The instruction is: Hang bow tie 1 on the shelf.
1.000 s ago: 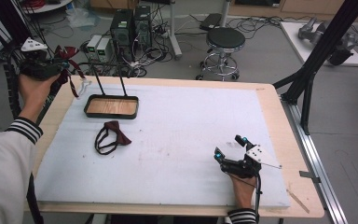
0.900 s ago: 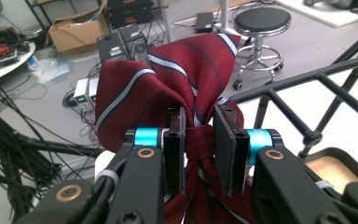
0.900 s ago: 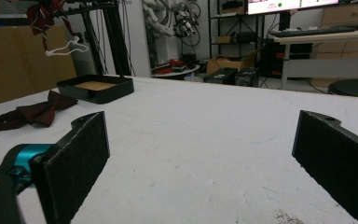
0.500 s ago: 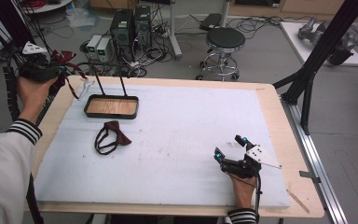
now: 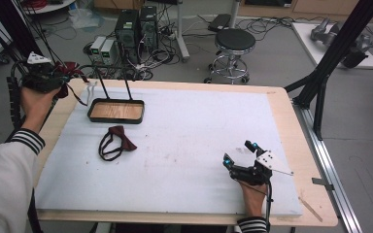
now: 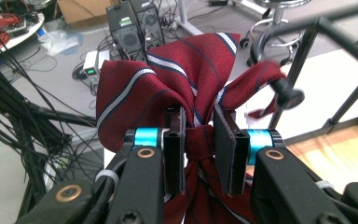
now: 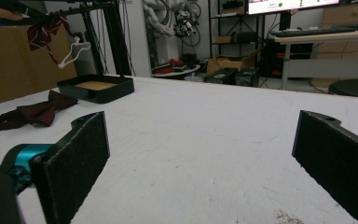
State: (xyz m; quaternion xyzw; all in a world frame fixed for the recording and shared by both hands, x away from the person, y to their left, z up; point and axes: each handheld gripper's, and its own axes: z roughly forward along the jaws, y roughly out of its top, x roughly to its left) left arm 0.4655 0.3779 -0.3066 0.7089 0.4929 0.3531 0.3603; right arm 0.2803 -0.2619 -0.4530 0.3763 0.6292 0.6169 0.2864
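Left gripper (image 6: 199, 140) pinches our striped red bow tie (image 6: 182, 84) at its knot, far left beside the black stand (image 5: 116, 109); its lower half is hidden behind the jaws. Our right gripper (image 5: 240, 154) rests near right, jaws wide and empty.

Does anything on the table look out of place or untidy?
Only slightly: the dark red bow tie lies loose on the white mat, its black strap sprawled in a loop, beside the tray rather than in it.
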